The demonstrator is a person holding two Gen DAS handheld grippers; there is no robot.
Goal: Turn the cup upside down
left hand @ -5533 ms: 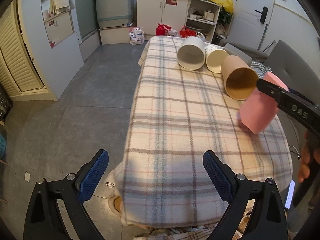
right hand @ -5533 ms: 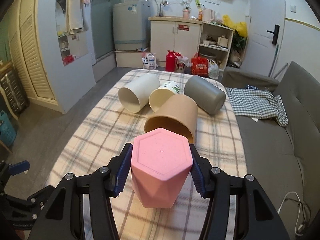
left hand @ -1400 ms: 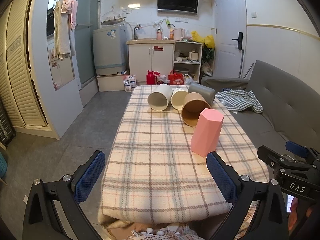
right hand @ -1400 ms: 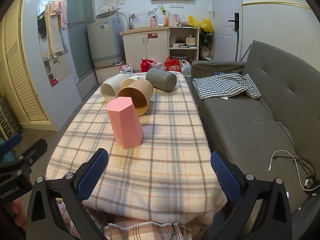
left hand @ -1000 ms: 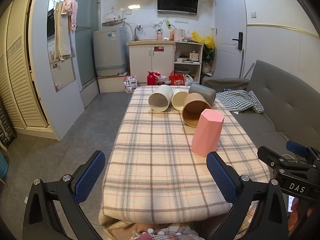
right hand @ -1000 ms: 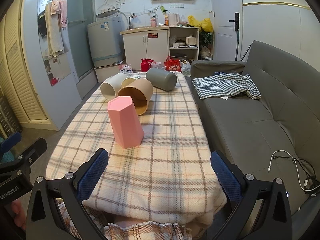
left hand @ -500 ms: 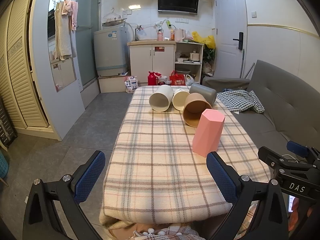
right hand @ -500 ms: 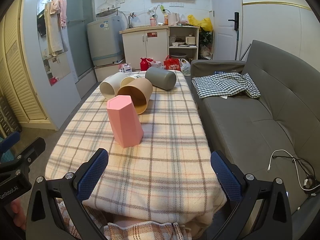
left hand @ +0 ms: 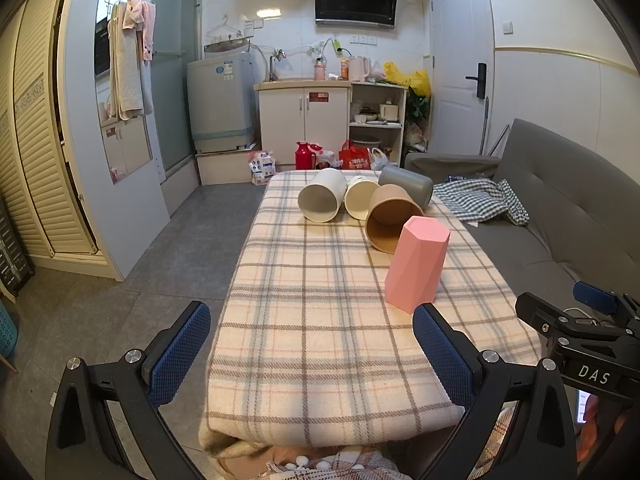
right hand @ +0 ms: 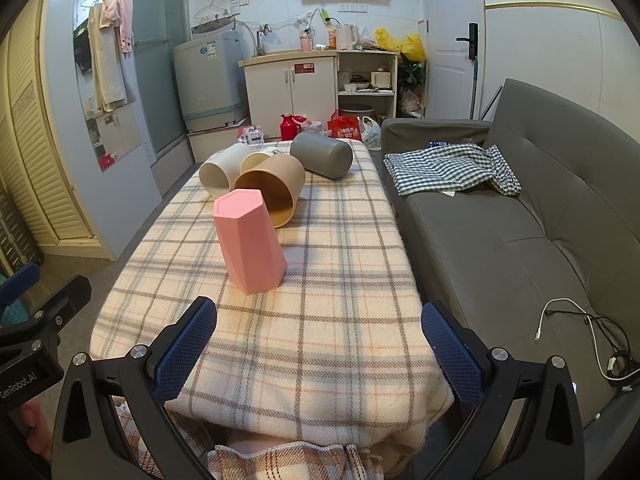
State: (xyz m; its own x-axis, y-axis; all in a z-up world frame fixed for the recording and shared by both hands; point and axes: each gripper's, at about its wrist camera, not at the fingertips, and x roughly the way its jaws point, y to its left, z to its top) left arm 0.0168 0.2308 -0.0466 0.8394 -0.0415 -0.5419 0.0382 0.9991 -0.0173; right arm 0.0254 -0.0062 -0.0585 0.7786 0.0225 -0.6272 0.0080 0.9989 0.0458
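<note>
On the plaid table cover (left hand: 320, 320), the pink cup (left hand: 416, 266) stands mouth down, closed base up, at about 1 o'clock from the left gripper (left hand: 312, 354), whose jaws gape wide and empty at the near edge. At 11 o'clock from the right gripper (right hand: 318, 346), equally wide, level, the cup stands untouched before four toppled cups (right hand: 276, 172).

Pink cup (left hand: 416, 266); tan cup (left hand: 390, 216); grey cup (left hand: 408, 186); cream plaid tablecloth (left hand: 320, 320); blue gripper pads (left hand: 178, 354).
</note>
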